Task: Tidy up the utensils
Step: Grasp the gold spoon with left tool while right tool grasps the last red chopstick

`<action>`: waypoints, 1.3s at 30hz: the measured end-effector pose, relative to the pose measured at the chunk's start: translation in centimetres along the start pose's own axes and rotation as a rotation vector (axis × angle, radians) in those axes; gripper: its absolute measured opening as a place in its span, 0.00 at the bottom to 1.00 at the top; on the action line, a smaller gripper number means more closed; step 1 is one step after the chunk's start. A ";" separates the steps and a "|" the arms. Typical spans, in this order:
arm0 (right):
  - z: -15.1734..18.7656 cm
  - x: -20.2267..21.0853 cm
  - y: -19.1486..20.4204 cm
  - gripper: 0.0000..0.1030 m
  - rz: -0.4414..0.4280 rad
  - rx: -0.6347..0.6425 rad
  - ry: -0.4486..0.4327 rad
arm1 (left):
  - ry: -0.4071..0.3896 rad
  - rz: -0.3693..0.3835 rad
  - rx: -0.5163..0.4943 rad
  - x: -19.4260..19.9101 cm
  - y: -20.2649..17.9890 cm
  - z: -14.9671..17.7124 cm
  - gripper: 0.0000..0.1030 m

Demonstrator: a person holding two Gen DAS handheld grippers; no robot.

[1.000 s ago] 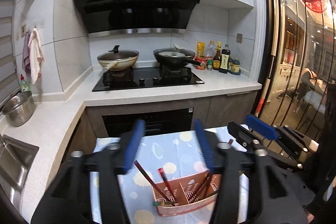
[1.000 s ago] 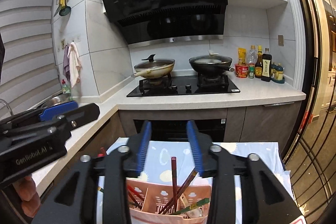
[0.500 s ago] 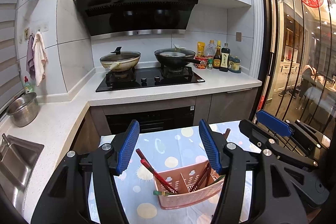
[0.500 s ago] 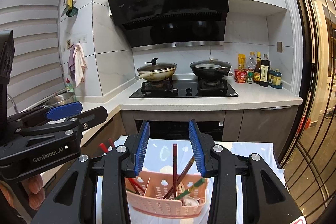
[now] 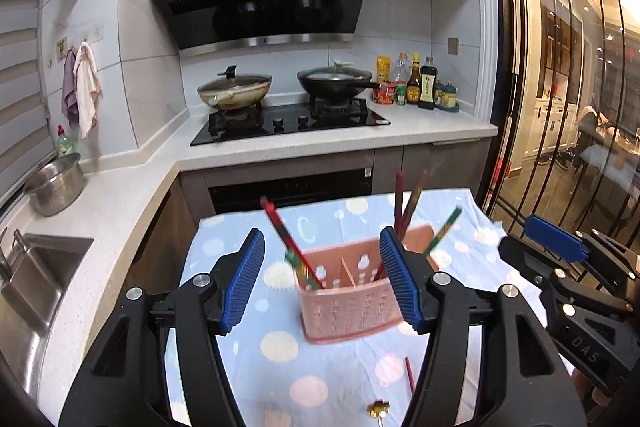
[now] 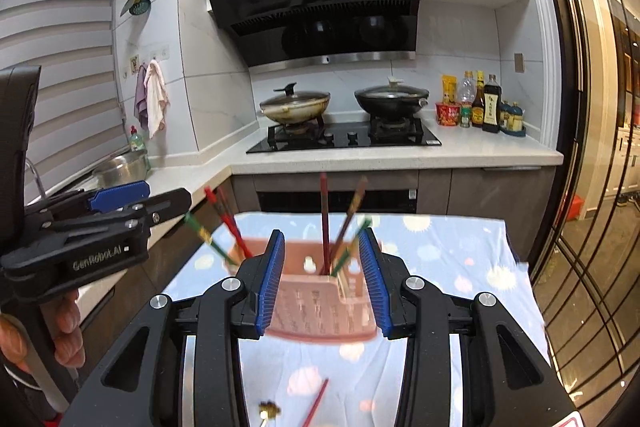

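Both tongs pulled back and up from pink utensil caddy (image 5: pixel 347 301); left tongs (image 5: pixel 320 283) wide, right tongs (image 6: pixel 324 283) narrower, both empty. Chopsticks (image 6: pixel 325 223) upright inside; one red chopstick (image 6: pixel 316 401) on worktop (image 6: pixel 460 267).

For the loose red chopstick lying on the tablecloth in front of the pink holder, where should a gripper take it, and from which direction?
Grip the red chopstick near mid-length, coming straight down from above, fingers across its thin shaft. It lies flat on the tablecloth, so no side offers clearance underneath. The right gripper is open and looks nearer. Keep off the small gold-tipped piece beside its lower end.
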State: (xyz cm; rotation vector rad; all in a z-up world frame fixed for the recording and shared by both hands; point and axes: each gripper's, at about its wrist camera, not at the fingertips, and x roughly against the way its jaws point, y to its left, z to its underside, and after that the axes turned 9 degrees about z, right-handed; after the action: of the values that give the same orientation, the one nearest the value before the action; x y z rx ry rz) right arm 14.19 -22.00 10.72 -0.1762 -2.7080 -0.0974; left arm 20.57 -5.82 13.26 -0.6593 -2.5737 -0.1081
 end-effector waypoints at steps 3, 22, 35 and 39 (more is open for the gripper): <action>3.4 1.4 -0.1 0.37 0.009 0.005 0.045 | 0.024 -0.019 0.013 0.7 -0.1 2.4 0.55; 22.7 6.6 3.4 0.37 -0.046 0.052 0.374 | 0.331 -0.067 0.089 1.2 -0.5 21.1 0.60; 25.0 4.9 4.7 0.31 -0.049 0.065 0.420 | 0.414 -0.034 0.111 1.1 -1.3 24.7 0.60; 24.9 4.8 4.8 0.19 -0.024 0.093 0.406 | 0.422 -0.015 0.111 0.8 -1.7 24.7 0.60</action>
State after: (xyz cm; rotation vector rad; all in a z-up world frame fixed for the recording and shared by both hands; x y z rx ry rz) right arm 0.40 -14.37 -9.72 -0.0848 -2.3042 -0.0114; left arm 8.49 -2.32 -8.14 -0.5131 -2.1618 -0.0965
